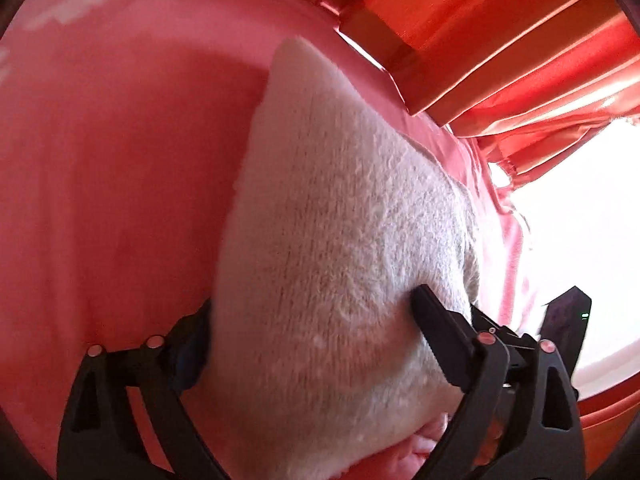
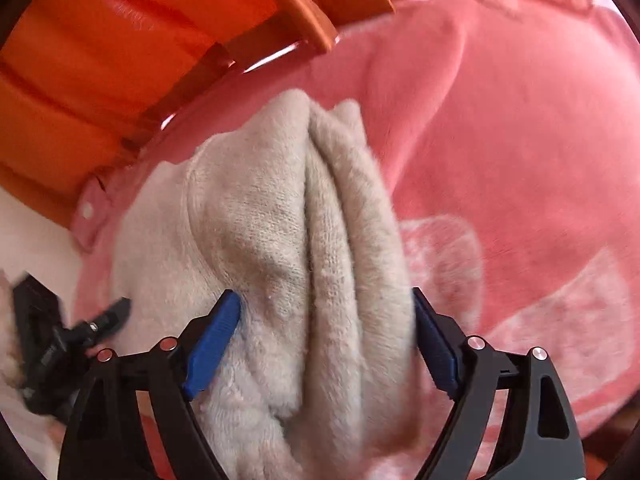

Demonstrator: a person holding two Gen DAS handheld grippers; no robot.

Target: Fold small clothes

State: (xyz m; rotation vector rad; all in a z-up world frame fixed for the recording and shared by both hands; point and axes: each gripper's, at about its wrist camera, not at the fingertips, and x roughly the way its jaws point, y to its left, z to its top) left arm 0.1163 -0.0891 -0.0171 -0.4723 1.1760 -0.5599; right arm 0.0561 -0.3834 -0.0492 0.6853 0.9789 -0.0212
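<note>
A beige fleecy garment (image 1: 340, 220) lies folded on a pink blanket (image 1: 120, 180). My left gripper (image 1: 312, 308) stands open and wide over its near end; one fingertip (image 1: 424, 300) rests on top of the fleece and the other is hidden behind the cloth's left edge. In the right wrist view the same garment (image 2: 280, 220) shows several stacked folds. My right gripper (image 2: 326, 298) is open, its blue pads (image 2: 216, 336) flanking the folded bundle without squeezing it. Each gripper appears at the edge of the other's view: the right one (image 1: 568, 320) and the left one (image 2: 60, 340).
Pleated orange fabric (image 1: 500, 40) hangs along the far side of the blanket, also in the right wrist view (image 2: 100, 60). A washed-out bright white area (image 1: 580, 220) lies to the right. The pink blanket (image 2: 520, 120) carries pale patches and spreads wide around the garment.
</note>
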